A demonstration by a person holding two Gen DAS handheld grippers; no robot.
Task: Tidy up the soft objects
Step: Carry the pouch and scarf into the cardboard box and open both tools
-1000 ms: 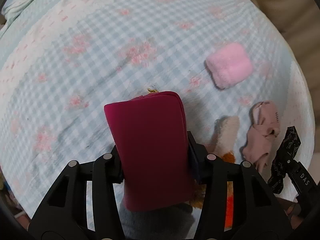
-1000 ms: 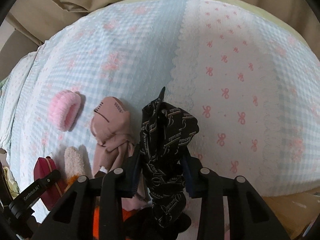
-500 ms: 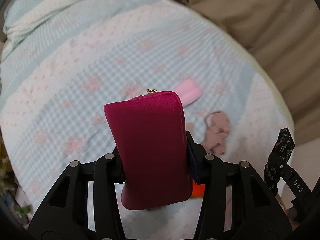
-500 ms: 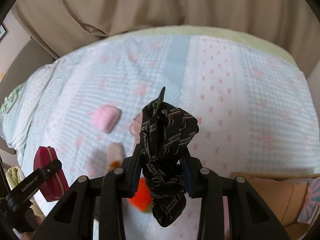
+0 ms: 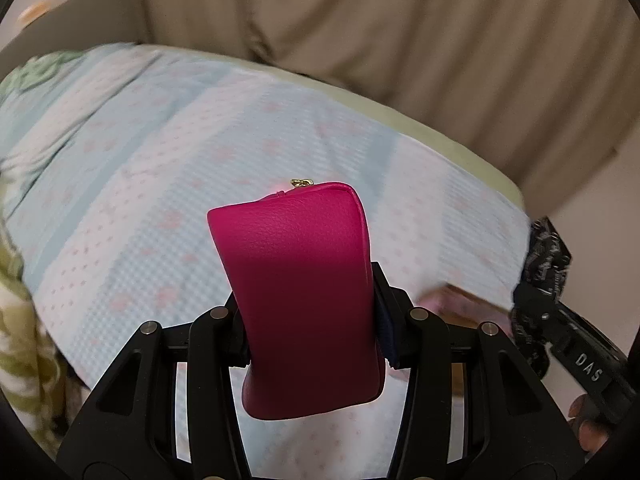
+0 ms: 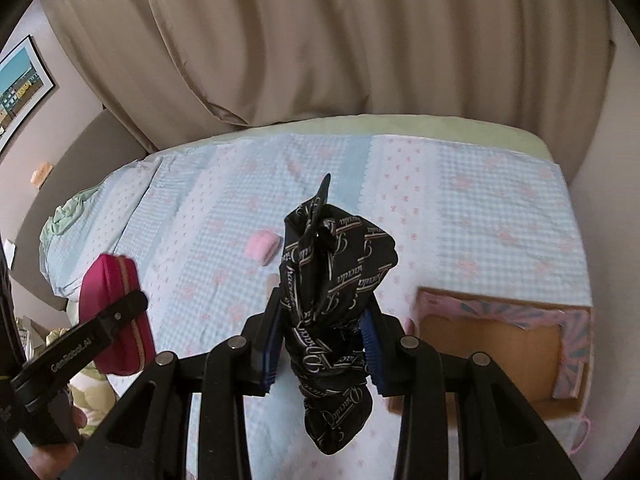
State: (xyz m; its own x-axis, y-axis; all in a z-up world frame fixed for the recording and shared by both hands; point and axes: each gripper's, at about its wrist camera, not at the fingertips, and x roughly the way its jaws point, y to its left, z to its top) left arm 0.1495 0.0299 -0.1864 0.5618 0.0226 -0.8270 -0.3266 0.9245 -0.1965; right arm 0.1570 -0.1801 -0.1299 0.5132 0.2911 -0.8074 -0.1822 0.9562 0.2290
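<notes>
My left gripper (image 5: 310, 316) is shut on a magenta zip pouch (image 5: 300, 288) and holds it high above the bed; the pouch also shows at the left of the right wrist view (image 6: 116, 312). My right gripper (image 6: 322, 340) is shut on a black patterned cloth bundle (image 6: 332, 292), also lifted above the bed; the bundle shows at the right edge of the left wrist view (image 5: 544, 252). A pink fluffy item (image 6: 262, 246) lies on the blue checked bedspread (image 6: 480, 208). Other soft items are hidden behind the bundle.
An open cardboard box (image 6: 500, 344) with pink patterned flaps sits at the bed's near right. Beige curtains (image 6: 340, 40) hang behind the bed. A framed picture (image 6: 20, 84) hangs on the left wall. A green-patterned fabric (image 5: 16, 340) lies at the bed's left side.
Both grippers have risen and pulled back from the bed with their loads. The view tilted up, so the curtains and the box came into sight. The items on the bed look smaller.
</notes>
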